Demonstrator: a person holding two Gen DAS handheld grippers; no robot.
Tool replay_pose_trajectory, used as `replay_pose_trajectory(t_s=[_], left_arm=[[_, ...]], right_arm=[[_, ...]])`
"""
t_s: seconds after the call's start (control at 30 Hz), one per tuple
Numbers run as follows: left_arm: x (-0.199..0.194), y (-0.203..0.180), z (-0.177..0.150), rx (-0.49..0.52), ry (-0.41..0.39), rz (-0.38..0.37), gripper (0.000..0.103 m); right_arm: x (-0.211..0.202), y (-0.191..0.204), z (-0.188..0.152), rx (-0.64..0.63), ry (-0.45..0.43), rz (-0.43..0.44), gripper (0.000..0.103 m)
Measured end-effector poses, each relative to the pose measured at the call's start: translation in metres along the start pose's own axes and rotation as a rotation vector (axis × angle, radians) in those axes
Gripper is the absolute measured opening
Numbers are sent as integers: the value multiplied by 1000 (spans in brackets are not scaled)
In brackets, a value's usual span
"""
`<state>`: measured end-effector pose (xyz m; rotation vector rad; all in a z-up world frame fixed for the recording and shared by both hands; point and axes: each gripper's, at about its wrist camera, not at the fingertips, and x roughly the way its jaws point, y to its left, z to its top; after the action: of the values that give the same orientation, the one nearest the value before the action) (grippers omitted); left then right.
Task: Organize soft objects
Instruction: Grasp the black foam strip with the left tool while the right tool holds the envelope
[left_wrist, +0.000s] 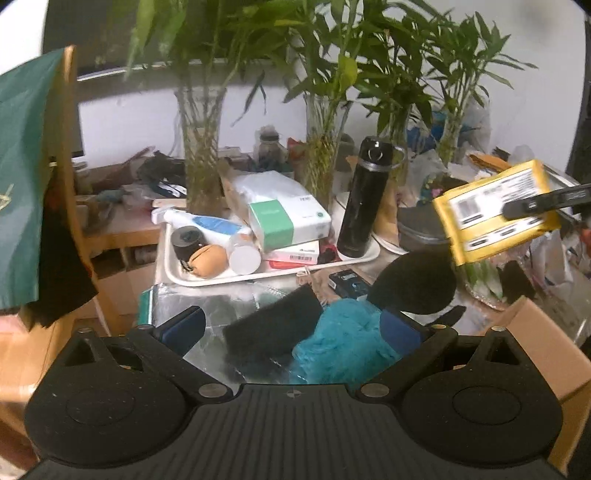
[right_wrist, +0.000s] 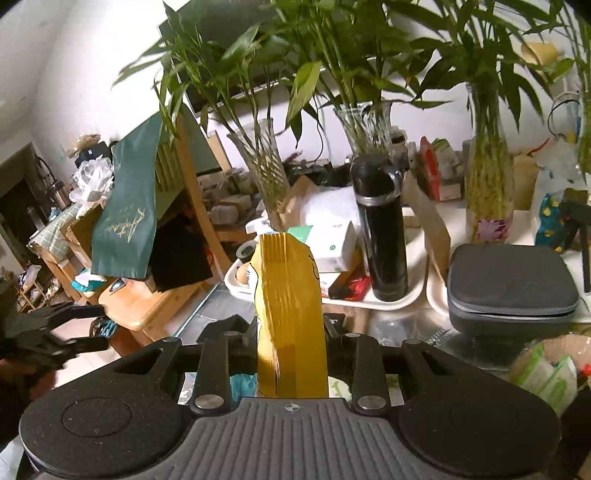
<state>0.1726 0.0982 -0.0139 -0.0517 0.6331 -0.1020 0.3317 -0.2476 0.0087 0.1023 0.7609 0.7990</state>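
My right gripper (right_wrist: 291, 328) is shut on a yellow soft pack (right_wrist: 290, 306), which stands up between its jaws above the table. In the left wrist view the same yellow pack (left_wrist: 495, 210) hangs in the air at the right, with one right finger (left_wrist: 543, 201) across its label. My left gripper (left_wrist: 295, 325) is open low over the glass table, its blue pads wide apart. Between them lie a black sponge block (left_wrist: 273, 325) and a fluffy teal cloth (left_wrist: 343, 343). A round black pad (left_wrist: 413, 288) lies just beyond.
A white tray (left_wrist: 365, 254) holds a black flask (left_wrist: 364, 203), tissue packs (left_wrist: 284, 214), a tan pouch (left_wrist: 210, 260) and bottles. Glass vases of bamboo (left_wrist: 201, 162) stand behind. A grey case (right_wrist: 511, 284) sits at right, a cardboard box (left_wrist: 535, 332) near right, a wooden chair with green cloth (left_wrist: 26, 166) left.
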Motion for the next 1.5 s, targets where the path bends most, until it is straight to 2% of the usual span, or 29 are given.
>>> replay_pose_trajectory(t_s=[0.1,0.2,0.37,0.53,1.0,1.07,1.1,1.17,1.33,1.5], left_arm=[[18,8,3,30,-1,-21,103],[41,17,4,82,13,-4,103],[79,36,-2,110,76,-16,103],[113,47,-12,146,151,-90,103],[180,60,-13,172,259,-229,102],[189,60,-14,183,301,-250,88],[193,61,-15,185,325,-249,77],[197,63,-17,178,354,-247,67],[186,61,-14,164,342,-198,55],[164,49,-5,149,300,-139,52]], right_arm=[[-11,0,-4,-4,-4,0,33],[-20,0,-12,-4,-12,0,33],[-27,-3,-24,12,-23,18,33],[-31,-6,-30,32,-33,24,33],[-28,-14,-30,64,-47,73,33],[-30,-14,-27,65,-56,68,33],[-31,-14,-27,64,-59,65,33],[-33,-12,-25,57,-62,59,33],[-37,-5,-23,38,-56,24,33],[-39,8,-25,17,-41,-13,33]])
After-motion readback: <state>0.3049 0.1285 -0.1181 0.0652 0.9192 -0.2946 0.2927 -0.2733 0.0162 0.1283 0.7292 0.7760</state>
